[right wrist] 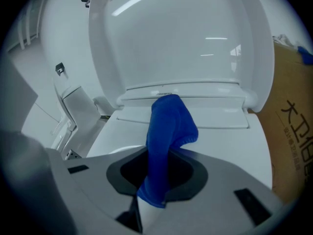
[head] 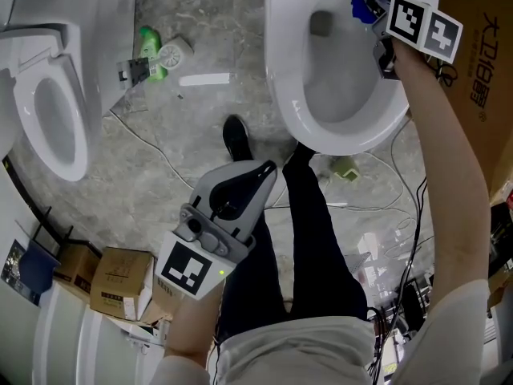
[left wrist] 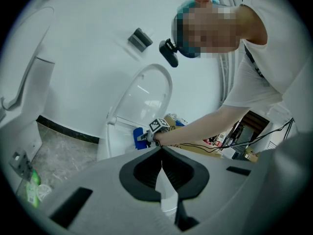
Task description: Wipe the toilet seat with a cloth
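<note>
1. Cloth (right wrist: 166, 146), blue, pinched in my right gripper's (head: 381, 13) jaws, over the toilet seat's (head: 290, 109) hinge end, frame upper right.
2. My left gripper (left wrist: 161, 155): jaws pressed together, empty.
3. I judge wiping barely under way; most of the seat remains.

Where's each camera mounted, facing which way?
Head view: head-mounted, steeply down at toilet bowl; legs, left gripper, right gripper show.
Left gripper view: over its shut, empty jaws, toward the person's torso, right arm.
Right gripper view: along jaws shut on the blue cloth, toward the raised lid.
Shared: first two show the right gripper.
</note>
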